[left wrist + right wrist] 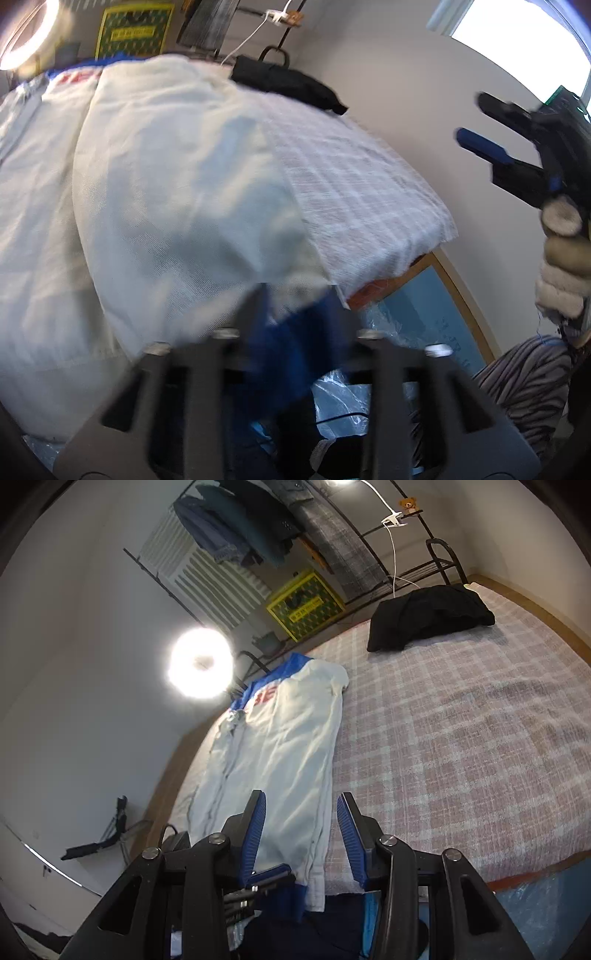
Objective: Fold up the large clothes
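A large white garment (166, 184) with blue trim and red letters lies lengthwise on the checked bed cover (362, 177), near the bed's left edge (280, 738). My left gripper (295, 299) is at its near blue hem. The fingers are blurred and stand apart, with thin blue fabric loosely between them. In the right wrist view the left gripper (266, 880) shows low, beside that hem. My right gripper (302, 797) hovers open above the garment's near end with nothing between its blue pads. It also appears in the left wrist view (471, 118), raised at the right in a gloved hand (561, 258).
A black garment (432, 613) lies bunched at the bed's far end. Beyond the bed are a bright ring light (199, 664), a rack of hanging clothes (258, 524) and a yellow crate (306, 605). The checked cover (461, 738) spreads bare to the right of the garment.
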A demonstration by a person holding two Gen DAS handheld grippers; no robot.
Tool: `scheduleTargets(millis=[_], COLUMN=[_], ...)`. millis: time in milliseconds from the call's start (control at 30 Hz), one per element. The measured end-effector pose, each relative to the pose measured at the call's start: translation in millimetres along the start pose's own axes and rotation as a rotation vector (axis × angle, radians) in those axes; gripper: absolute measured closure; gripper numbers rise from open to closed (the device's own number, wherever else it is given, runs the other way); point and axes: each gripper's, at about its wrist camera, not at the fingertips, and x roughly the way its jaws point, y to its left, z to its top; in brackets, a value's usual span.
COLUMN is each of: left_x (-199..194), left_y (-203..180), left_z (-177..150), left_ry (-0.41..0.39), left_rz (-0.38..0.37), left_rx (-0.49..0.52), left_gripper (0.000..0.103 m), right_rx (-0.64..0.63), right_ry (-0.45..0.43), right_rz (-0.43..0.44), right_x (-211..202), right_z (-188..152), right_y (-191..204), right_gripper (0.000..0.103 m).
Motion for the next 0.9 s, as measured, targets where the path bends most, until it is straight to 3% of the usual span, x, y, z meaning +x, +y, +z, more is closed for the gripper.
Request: scheduleTargets(millis=[33, 67, 300, 367, 533, 633, 733, 800, 833, 900], left_x=[-3.7, -4.4, 24.8, 31.3, 52.0, 59.3, 59.3, 51.2, 43.2, 27.0], left_y=[-8.8, -16.2, -64.7, -70.6, -84.9, -81.7, -73.8, -66.7, -59.2, -43.9], left_z=[-4.6, -7.4, -28.4, -30.7, -42.0, -42.0, -34.6, -29.3, -23.5, -11.9], left_ry=[-0.02, -0.032, -0.025, -0.023, -0.018, -0.029, -0.035, -0.048, -0.052, -0.048], left_rz=[0.033, 0.067, 0.257, 0.287, 0.422, 0.47, 0.458, 0.437, 0.407, 0.302], left_rx=[0.032, 0.062, 0.318, 0.368, 0.544, 0.573, 0.55, 0.515, 0.472, 0.36], left_gripper=[0.048, 0.046, 0.045, 0.038, 0.037, 0.037, 0.049, 0.076, 0.087, 0.092], right_rx=[0.007, 0.016, 0.083, 0.075, 0.079, 0.103, 0.123, 0.127, 0.129, 0.14], right_ry=[-0.009, -0.018, -0.057, -0.068, -0.093, -0.111, -0.118, -0.116, -0.112, -0.094], right_rz=[0.007, 0.012, 0.059, 0.063, 0.093, 0.113, 0.129, 0.127, 0.128, 0.133], right_x=[-3.2, -6.2, -15.6, -18.4, -24.6, -27.7, -28.7, -27.3, -26.0, -19.9], right_z=[-0.7, -0.7, 3.4, 4.0, 7.3, 9.8, 11.0, 11.8, 12.4, 13.7], right_y=[-2.5, -5.2, -15.5, -13.1, -11.3, -14.3, -17.3, -18.3, -19.1, -22.0], right_gripper=[0.055, 0.055, 0.054, 0.054, 0.052, 0.052, 0.052, 0.052, 0.052, 0.051])
